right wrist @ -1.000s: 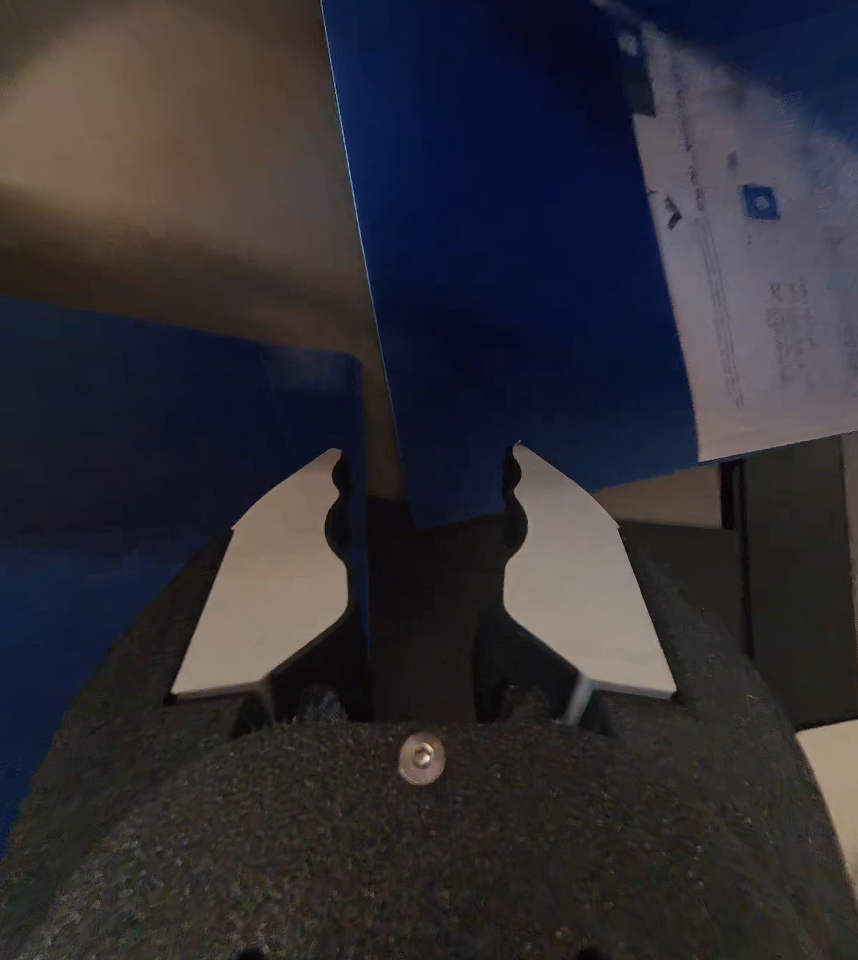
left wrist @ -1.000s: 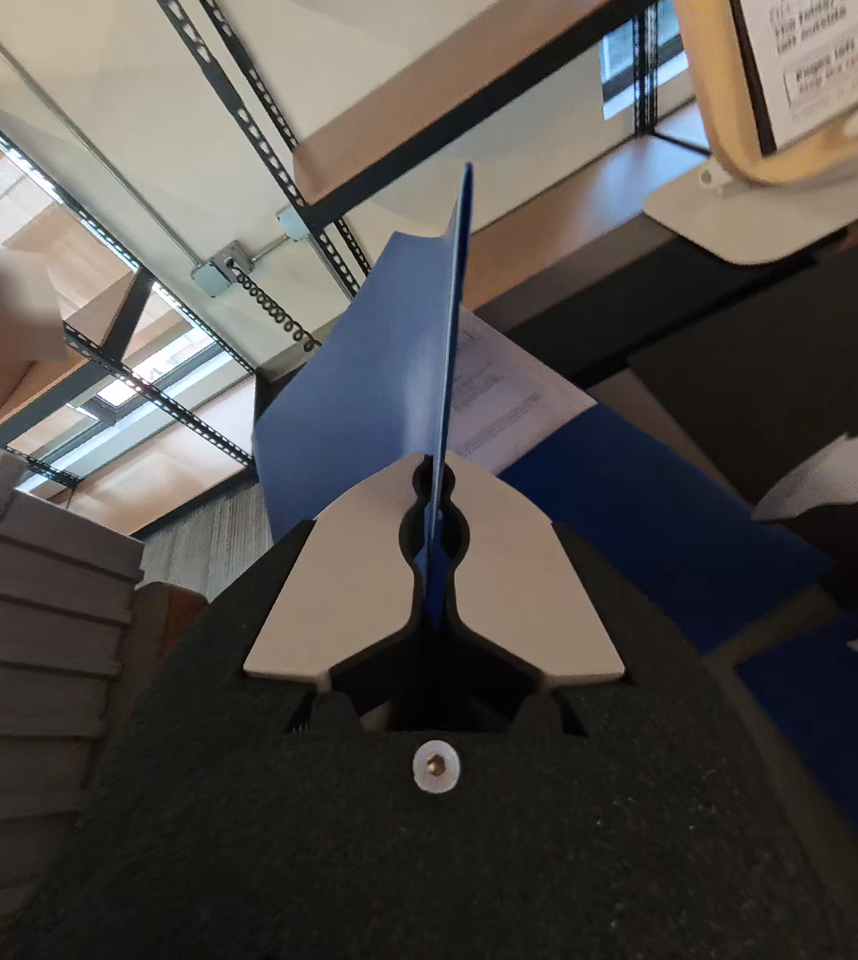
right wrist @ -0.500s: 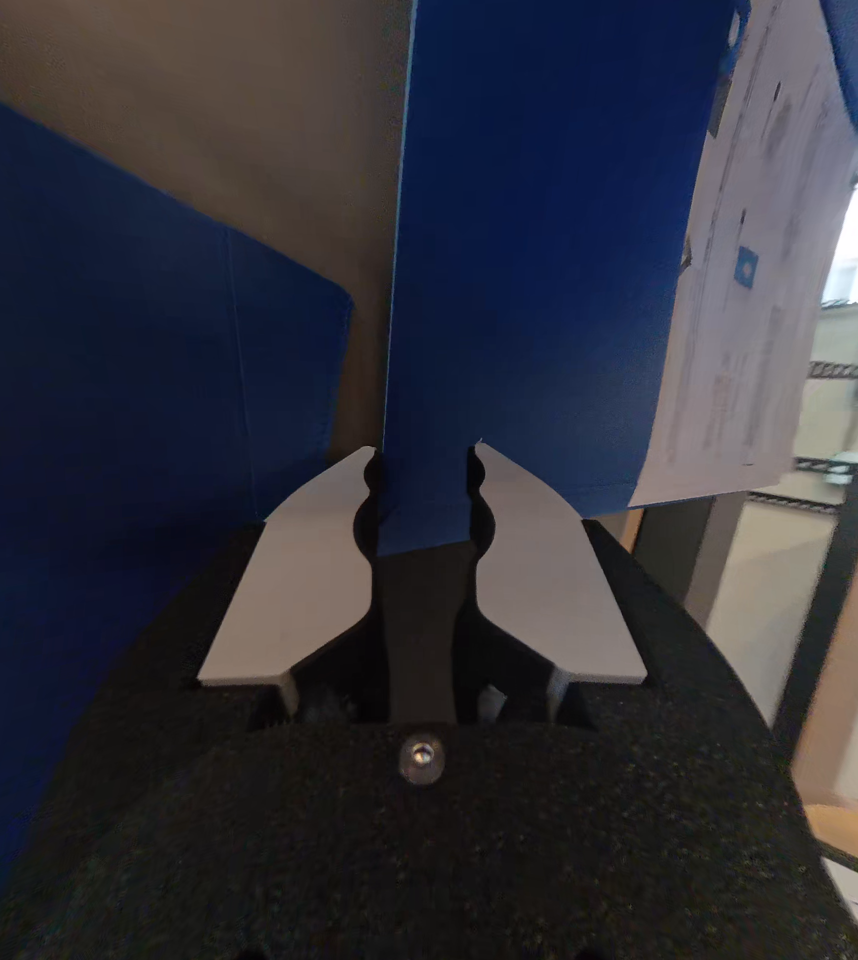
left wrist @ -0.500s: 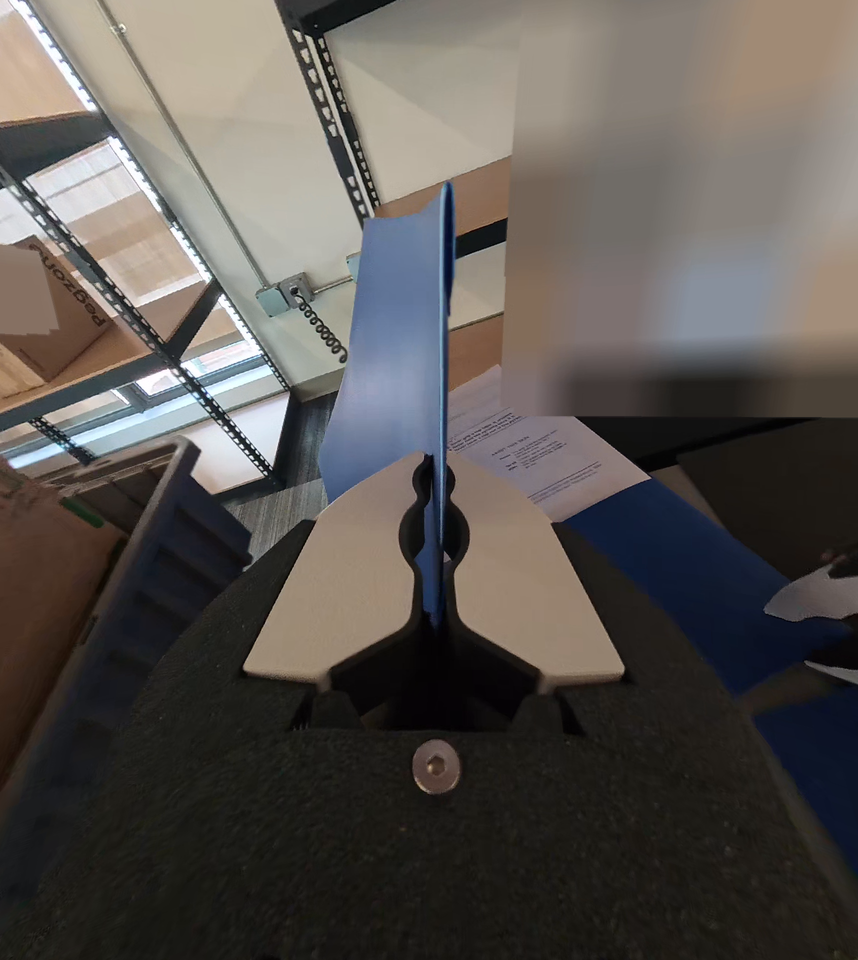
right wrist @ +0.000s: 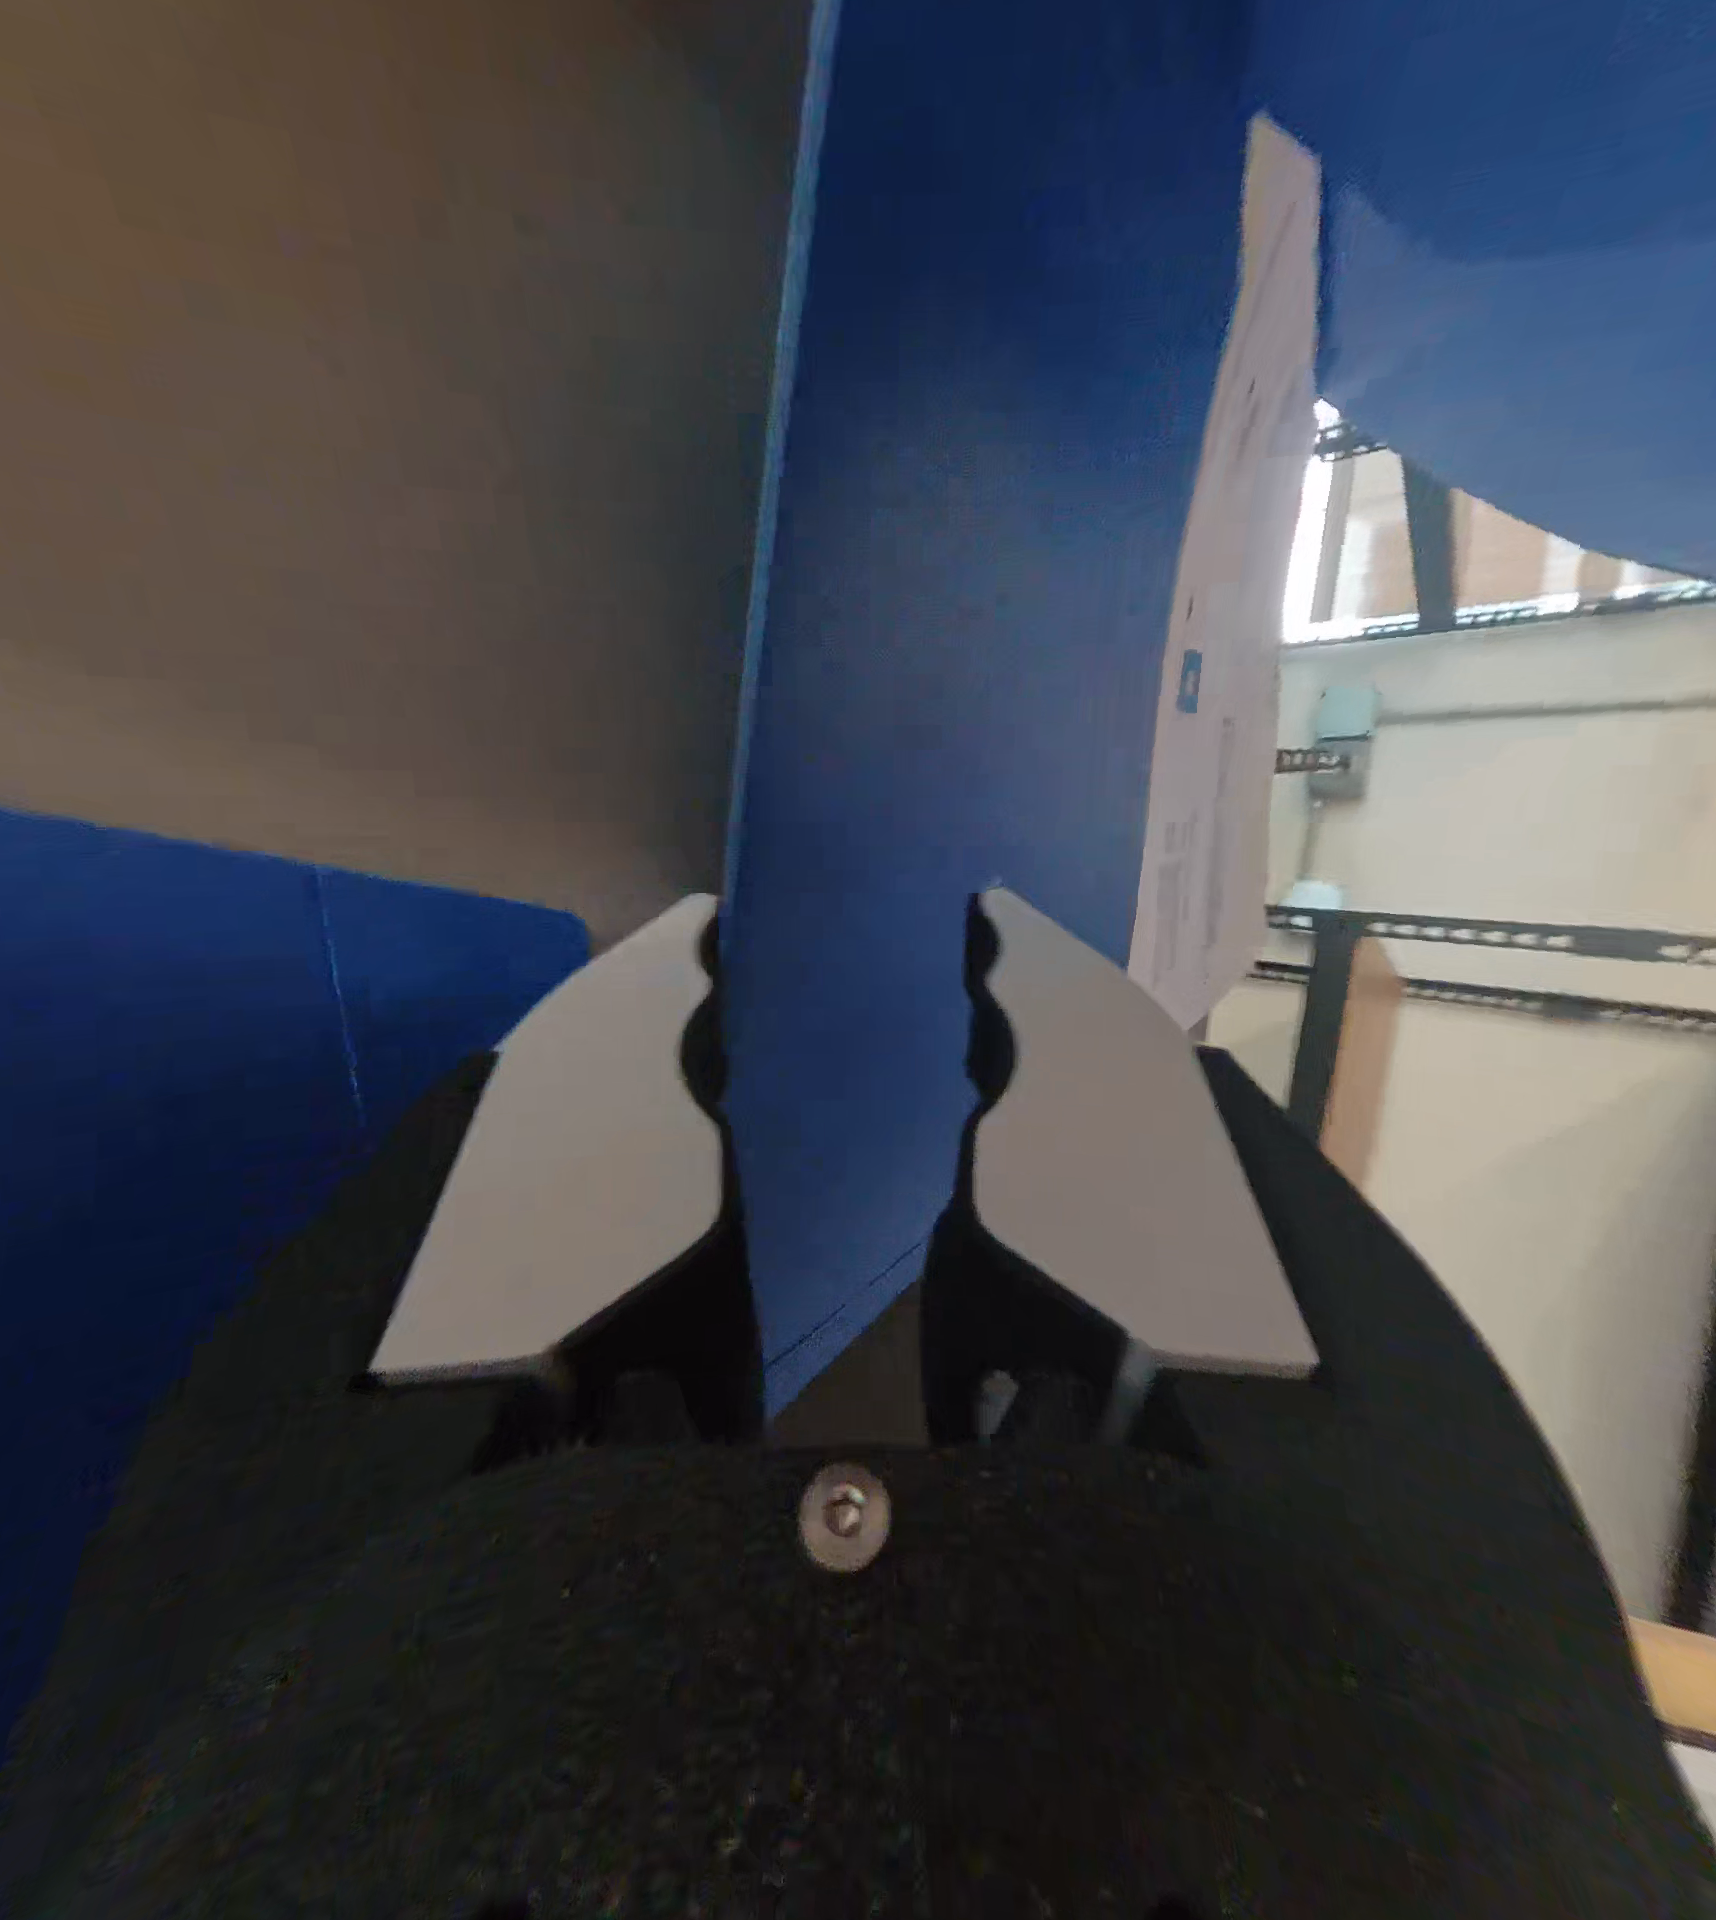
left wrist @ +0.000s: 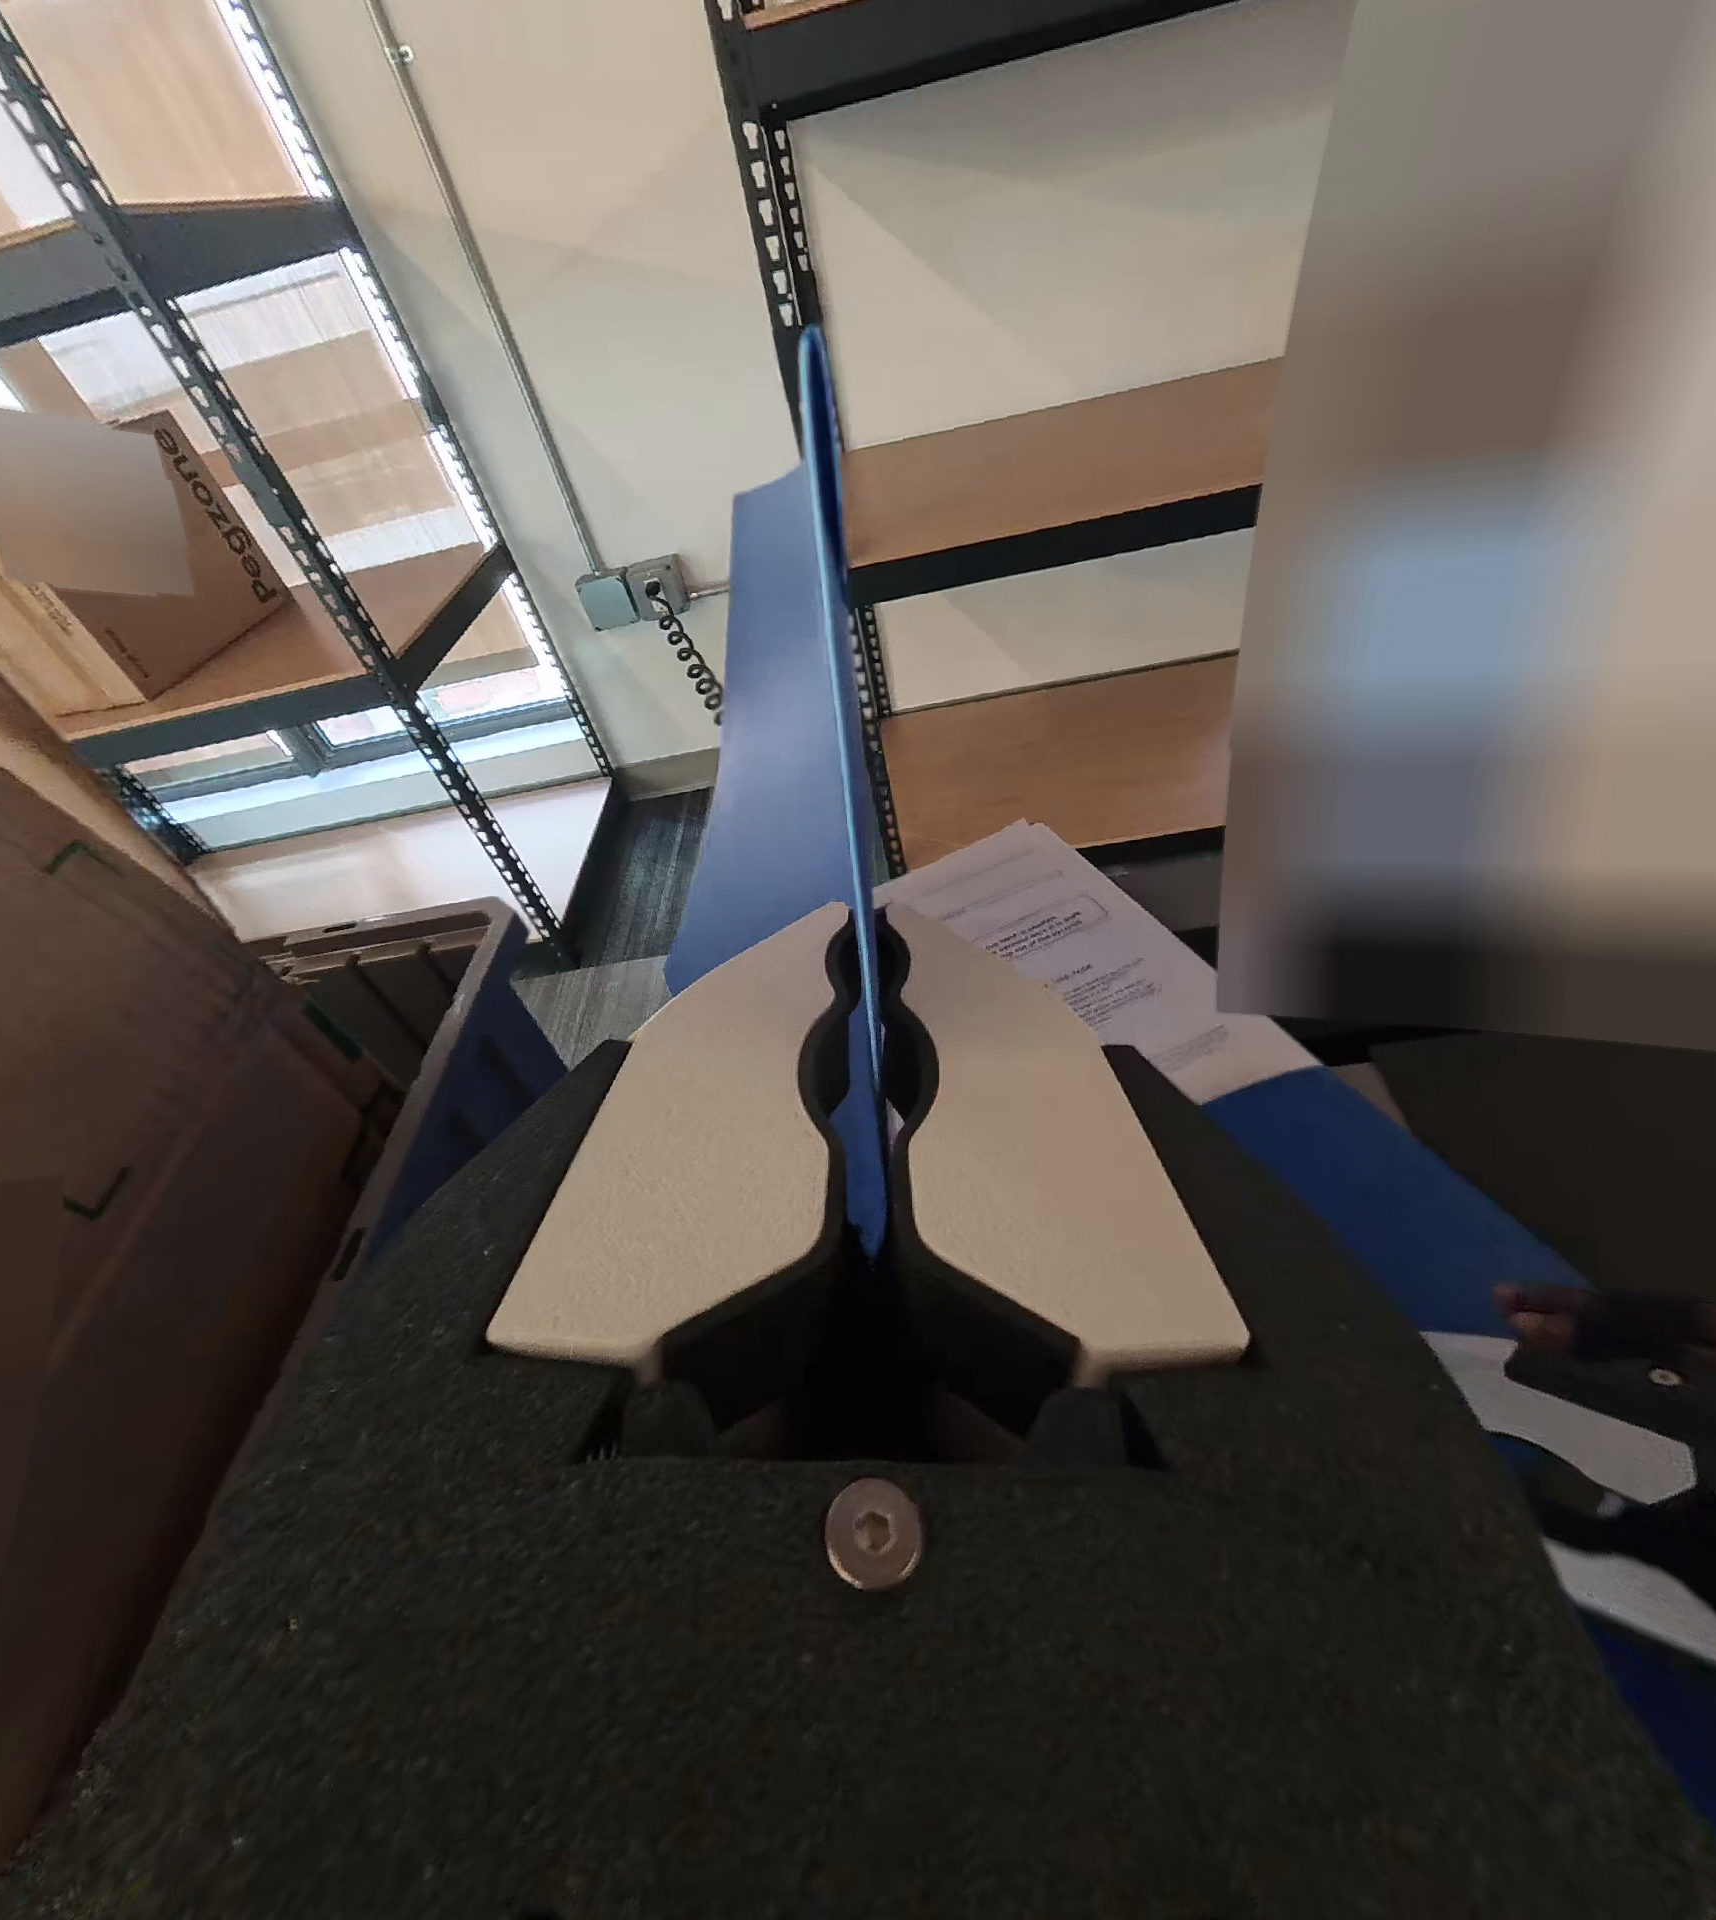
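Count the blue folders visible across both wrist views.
2. One open folder with printed sheets: left gripper shut on one cover, right gripper open around the other. A second folder sits left of the right gripper. Others may be hidden.

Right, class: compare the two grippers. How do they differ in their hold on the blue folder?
The left gripper is shut, pinching the blue folder; the right gripper is open, a folder corner only lying between its spread fingers. The left gripper's view shows the sheet edge-on; the right gripper's view shows it face-on. Both have pale fingers on black bodies, with printed paper nearby.
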`<state>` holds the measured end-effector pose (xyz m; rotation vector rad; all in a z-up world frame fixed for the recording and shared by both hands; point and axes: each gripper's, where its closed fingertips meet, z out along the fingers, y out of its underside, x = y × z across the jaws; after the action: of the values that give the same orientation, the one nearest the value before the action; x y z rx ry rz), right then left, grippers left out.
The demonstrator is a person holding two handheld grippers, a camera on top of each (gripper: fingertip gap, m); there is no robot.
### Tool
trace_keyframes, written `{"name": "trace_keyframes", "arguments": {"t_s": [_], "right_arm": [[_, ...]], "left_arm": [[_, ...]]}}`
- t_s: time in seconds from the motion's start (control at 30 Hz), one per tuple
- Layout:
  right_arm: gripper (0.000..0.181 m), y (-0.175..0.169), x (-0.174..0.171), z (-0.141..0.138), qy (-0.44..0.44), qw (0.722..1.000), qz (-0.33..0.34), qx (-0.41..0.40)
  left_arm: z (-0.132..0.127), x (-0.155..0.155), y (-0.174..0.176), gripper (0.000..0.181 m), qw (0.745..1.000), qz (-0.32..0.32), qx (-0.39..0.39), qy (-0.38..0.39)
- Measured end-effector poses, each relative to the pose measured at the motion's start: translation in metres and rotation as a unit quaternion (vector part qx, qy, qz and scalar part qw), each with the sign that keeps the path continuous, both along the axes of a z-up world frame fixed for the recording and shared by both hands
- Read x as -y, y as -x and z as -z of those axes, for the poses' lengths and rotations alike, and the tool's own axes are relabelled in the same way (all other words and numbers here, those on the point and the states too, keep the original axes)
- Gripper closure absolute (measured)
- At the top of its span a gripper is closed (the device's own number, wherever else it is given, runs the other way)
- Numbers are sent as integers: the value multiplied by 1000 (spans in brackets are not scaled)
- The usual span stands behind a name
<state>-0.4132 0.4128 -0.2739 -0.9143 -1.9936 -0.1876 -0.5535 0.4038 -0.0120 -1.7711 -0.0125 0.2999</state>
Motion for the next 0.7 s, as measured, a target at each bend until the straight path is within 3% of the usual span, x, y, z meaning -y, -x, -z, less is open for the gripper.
{"name": "trace_keyframes", "arguments": {"t_s": [0.03,0.1,0.3,0.5,0.7], "right_arm": [[161,-4,-8,2,-46,999,0,19],[175,-10,-22,-7,-171,985,-20,24],[179,-33,-19,-56,-288,954,-53,70],[179,-79,-3,-60,-283,948,-23,142],[179,-127,31,-51,-249,954,-19,164]], "left_arm": [[0,3,3,179,1000,-3,-4,-1],[3,8,8,179,1000,-6,-1,-7],[25,27,6,179,998,11,47,-52],[39,58,-7,179,992,6,72,-100],[73,100,-19,178,998,-42,19,-47]]}}
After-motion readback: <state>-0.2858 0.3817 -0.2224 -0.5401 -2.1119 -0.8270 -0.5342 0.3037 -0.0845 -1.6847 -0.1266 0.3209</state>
